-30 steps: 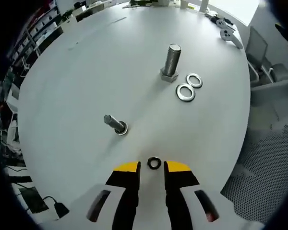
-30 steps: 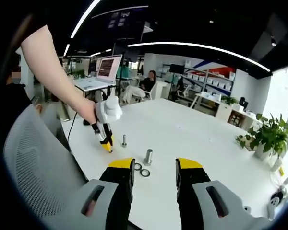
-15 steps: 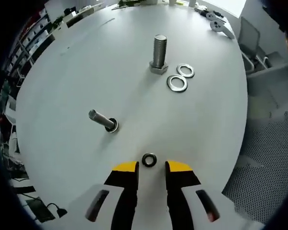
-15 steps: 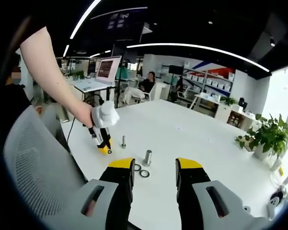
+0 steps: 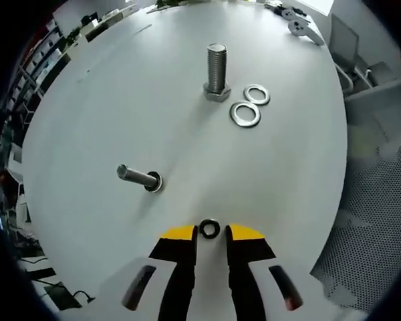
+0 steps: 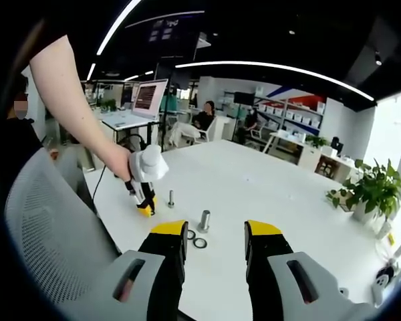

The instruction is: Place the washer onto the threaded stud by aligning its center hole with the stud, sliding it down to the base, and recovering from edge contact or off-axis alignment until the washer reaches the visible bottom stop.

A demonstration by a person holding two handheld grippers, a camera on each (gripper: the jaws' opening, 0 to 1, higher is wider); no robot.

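Note:
A small dark washer (image 5: 202,229) lies flat on the white table (image 5: 120,100), level with the yellow tips of my left gripper (image 5: 212,233). The jaws stand a little apart on either side of it, open. Further out a thin threaded stud (image 5: 138,177) stands with a ring at its base. In the right gripper view a person's hand holds the left gripper (image 6: 144,198) down by the thin stud (image 6: 170,198). My right gripper (image 6: 215,235) hangs open above the table's near edge, holding nothing.
A thick hex bolt (image 5: 215,69) stands on its head beyond, with two large washers (image 5: 245,114) beside it; the same bolt (image 6: 204,220) shows in the right gripper view. A mesh chair (image 6: 47,227) is close on the left. A laptop (image 6: 150,95) sits on a desk behind.
My left gripper has edged forward, so the dark washer now lies level with its tips instead of just ahead of them. In the right gripper view that gripper has dipped slightly toward the table.

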